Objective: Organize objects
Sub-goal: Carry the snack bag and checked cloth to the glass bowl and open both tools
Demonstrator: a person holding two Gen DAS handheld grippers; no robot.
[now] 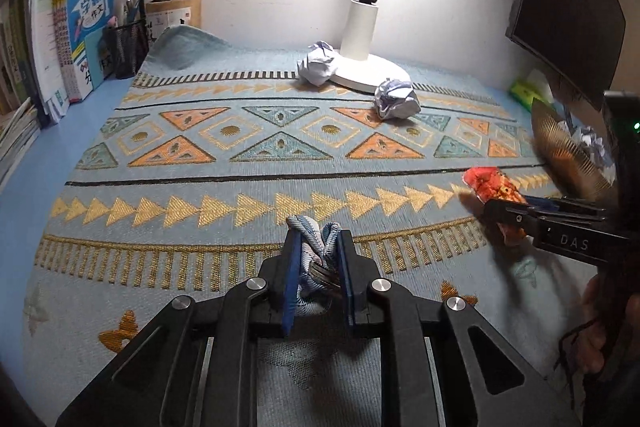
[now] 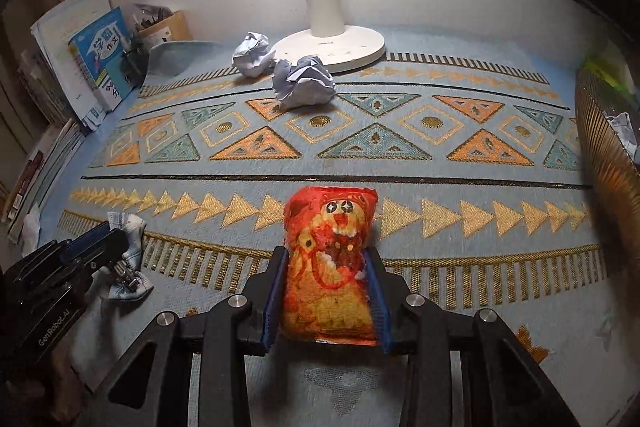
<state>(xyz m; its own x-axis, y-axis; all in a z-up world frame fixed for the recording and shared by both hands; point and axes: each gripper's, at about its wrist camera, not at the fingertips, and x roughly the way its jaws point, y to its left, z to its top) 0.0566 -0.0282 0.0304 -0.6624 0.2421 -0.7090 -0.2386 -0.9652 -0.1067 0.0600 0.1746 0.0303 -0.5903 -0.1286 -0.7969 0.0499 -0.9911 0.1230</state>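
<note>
- Patterned mat (image 2: 400, 163): blue-grey woven cloth with orange and teal triangles, covering most of the desk; its far left corner is humped up.
- Desk lamp (image 2: 332, 43): white, round base on the mat's far edge, column upright. Landmark for the entries below.
- Books (image 1: 86, 31): upright stack far left of the lamp, off the mat, beside a black mesh pen holder (image 1: 128, 47).
- Ribbed gold bin (image 2: 608, 155): far right of the lamp, crumpled paper visible inside.
- Snack bag (image 2: 330, 263): orange-red, well in front of the lamp; long axis runs along the fingers, free end pointing toward the lamp. Pinched at both sides by the right gripper (image 2: 326, 291).
- Crumpled paper ball (image 2: 304, 85): just in front of the lamp base, touching or nearly so.
- Second paper ball (image 2: 252, 55): just left of the base.
- Small blue-white cloth item (image 1: 316, 247): front-left of the lamp, bunched and clamped in the left gripper (image 1: 318, 267), a metal clip showing.
</note>
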